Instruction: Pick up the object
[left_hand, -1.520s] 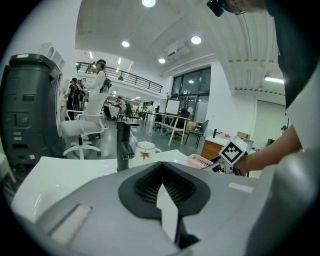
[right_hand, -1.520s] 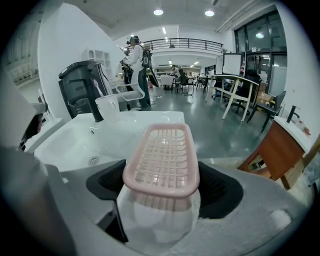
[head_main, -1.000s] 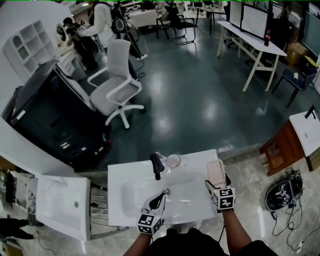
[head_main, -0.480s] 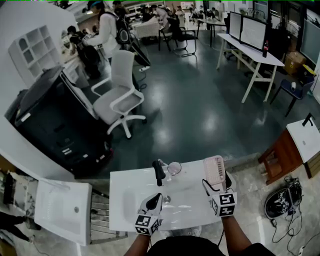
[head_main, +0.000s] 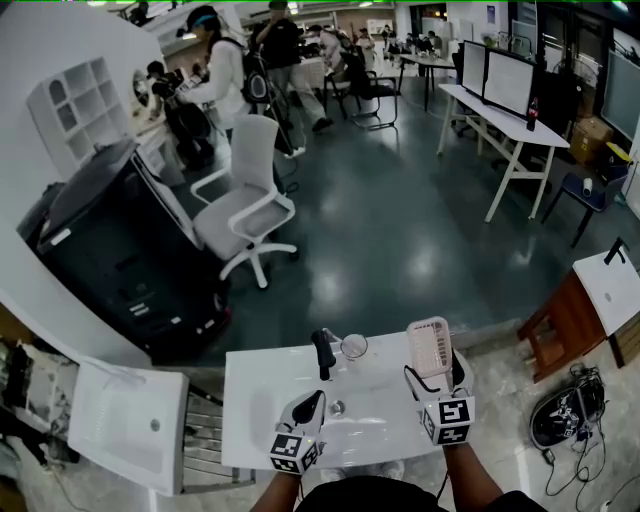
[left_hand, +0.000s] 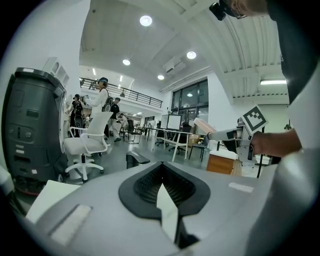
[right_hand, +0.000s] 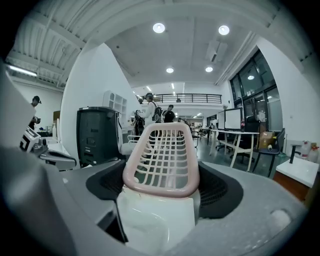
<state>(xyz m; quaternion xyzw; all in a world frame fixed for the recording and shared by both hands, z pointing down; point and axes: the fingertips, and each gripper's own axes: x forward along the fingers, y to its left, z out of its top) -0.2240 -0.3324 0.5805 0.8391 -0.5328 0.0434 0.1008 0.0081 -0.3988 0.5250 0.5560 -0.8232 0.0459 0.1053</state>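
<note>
The right hand-held gripper (right_hand: 159, 202) clamps the pink mesh basket (right_hand: 161, 157), seemingly lifted off the desk (head_main: 250, 385); the left hand-held gripper (left_hand: 164, 202) sits closed and empty; next, hold steady.

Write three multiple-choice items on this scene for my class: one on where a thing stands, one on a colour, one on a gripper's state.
1. In the head view, where is the glass relative to the black faucet?
A. Left of it
B. Just right of it
C. Inside the basket

2. What colour is the basket?
A. Blue
B. Green
C. Pale pink

3. How do the jaws of the left gripper stand?
A. Together, nothing between them
B. Wide apart
C. Closed on the glass

Answers:
1 B, as the glass stands beside the faucet on its right.
2 C, as its grid walls and rim are pink.
3 A, as the left gripper view shows the pads meeting with nothing between.
</note>
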